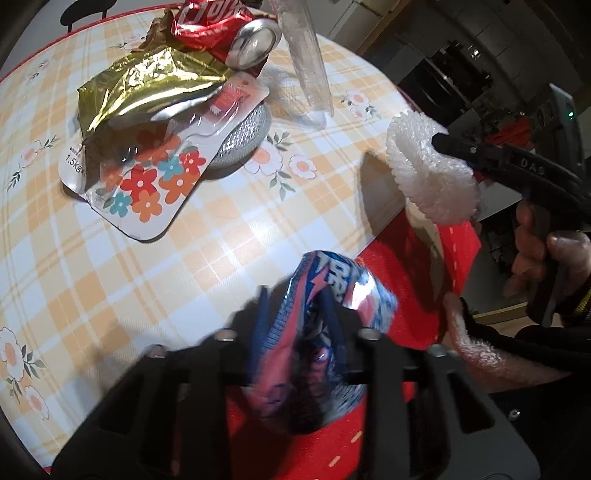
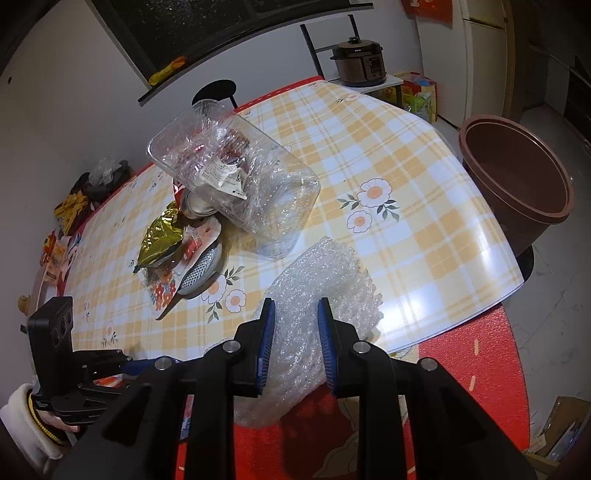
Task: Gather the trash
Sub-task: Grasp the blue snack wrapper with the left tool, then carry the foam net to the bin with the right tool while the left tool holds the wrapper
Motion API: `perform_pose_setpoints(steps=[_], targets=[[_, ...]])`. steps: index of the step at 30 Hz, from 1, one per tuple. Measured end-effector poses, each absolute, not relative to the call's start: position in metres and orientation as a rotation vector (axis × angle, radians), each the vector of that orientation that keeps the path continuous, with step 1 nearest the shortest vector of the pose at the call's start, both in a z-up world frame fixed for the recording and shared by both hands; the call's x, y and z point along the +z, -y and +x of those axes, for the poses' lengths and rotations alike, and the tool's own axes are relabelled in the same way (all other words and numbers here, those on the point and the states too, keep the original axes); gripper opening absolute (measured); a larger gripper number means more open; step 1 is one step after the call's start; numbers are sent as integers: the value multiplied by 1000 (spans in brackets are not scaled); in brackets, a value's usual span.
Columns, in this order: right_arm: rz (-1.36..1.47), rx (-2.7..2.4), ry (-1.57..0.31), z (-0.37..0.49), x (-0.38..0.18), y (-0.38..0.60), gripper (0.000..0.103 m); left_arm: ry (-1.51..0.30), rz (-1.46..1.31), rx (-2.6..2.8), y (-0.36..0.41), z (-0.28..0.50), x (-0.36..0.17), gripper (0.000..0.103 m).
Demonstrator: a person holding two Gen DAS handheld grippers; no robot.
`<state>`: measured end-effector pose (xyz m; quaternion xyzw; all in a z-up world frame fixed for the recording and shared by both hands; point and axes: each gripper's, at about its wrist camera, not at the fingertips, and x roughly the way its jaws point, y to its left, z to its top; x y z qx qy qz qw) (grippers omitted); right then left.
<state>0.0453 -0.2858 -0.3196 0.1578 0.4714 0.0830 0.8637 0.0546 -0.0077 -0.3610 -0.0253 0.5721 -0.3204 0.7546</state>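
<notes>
We note the round table under its orange-and-white plaid floral cloth (image 2: 388,155), the red underlay showing at the near edge. Beyond that edge stands the large brown plastic bin (image 2: 517,184), mouth open, floor around it apparently free. Mid-table lies the remaining trash: a clear crumpled plastic container (image 2: 236,177), a gold foil wrapper (image 1: 147,88), a flower-printed blister card (image 1: 147,184) and a crushed red drink can (image 1: 225,33), all touching in one heap.

The right gripper (image 2: 297,332) is clenched on a white foam-mesh sleeve (image 2: 325,295); the left gripper (image 1: 295,332) grasps a blue-and-red crinkled snack wrapper (image 1: 325,295) (blurred, detail uncertain). Both loads hang over the near rim.

In our judgement the step is carriage to the bin. We advise swinging right first, clear of the table edge, releasing only above the bin mouth, and keeping the two grippers apart.
</notes>
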Motion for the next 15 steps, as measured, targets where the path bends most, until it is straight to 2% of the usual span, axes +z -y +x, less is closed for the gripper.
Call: perform_pose_setpoints(steps=[6, 15], targets=[[329, 177, -967, 46, -313, 287, 24, -1149, -136, -615, -17, 51, -333, 10], [328, 198, -946, 46, -309, 284, 24, -1015, -228, -376, -48, 40, -304, 8]])
